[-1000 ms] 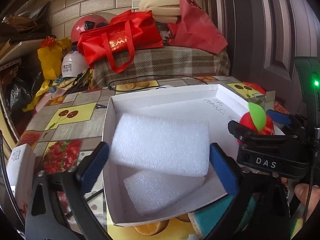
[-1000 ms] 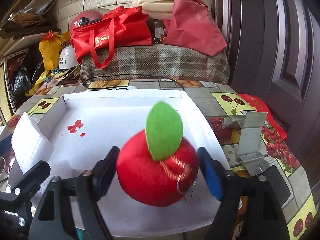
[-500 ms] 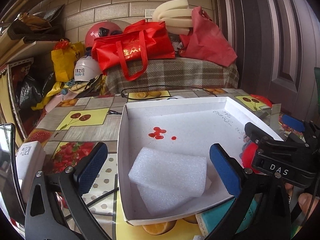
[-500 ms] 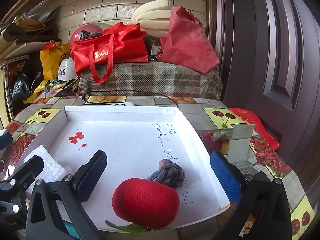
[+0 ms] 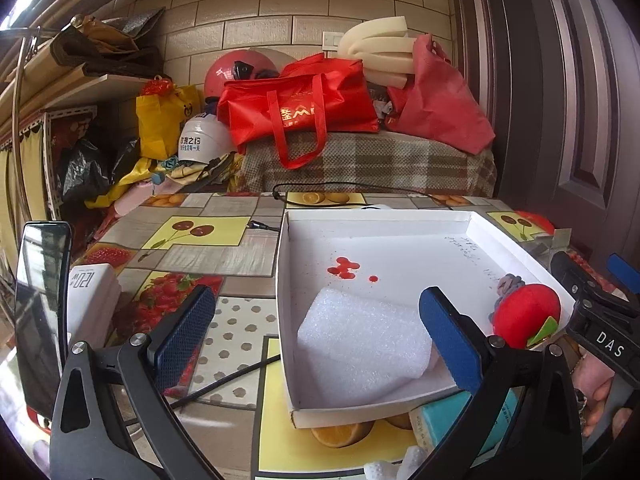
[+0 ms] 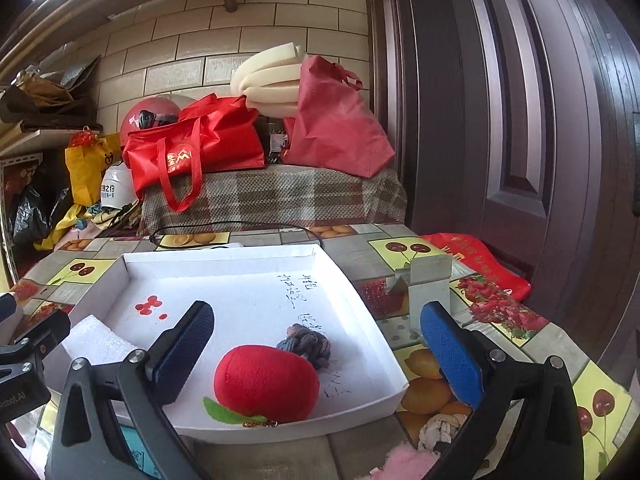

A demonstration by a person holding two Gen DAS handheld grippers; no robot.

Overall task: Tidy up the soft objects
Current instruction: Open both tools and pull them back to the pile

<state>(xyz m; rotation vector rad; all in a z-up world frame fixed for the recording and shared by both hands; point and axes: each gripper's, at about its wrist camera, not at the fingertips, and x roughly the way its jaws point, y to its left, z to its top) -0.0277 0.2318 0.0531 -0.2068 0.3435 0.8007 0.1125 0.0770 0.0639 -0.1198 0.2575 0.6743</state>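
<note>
Both views are fisheye cameras mounted behind the fingers of a handheld gripper, looking forward and slightly down across the tabletop toward the brick wall. The left wrist view sits near the front left corner of the white cardboard tray (image 5: 404, 410), with the left gripper (image 5: 316, 340) framing the foreground. The right wrist view sits near the tray's (image 6: 360, 410) front right corner, behind the right gripper (image 6: 318, 356). Both views share the tray interior, the red plush apple (image 5: 526, 316) (image 6: 266, 384), the white foam block (image 5: 360, 344) (image 6: 98, 340) and the background clutter.
</note>
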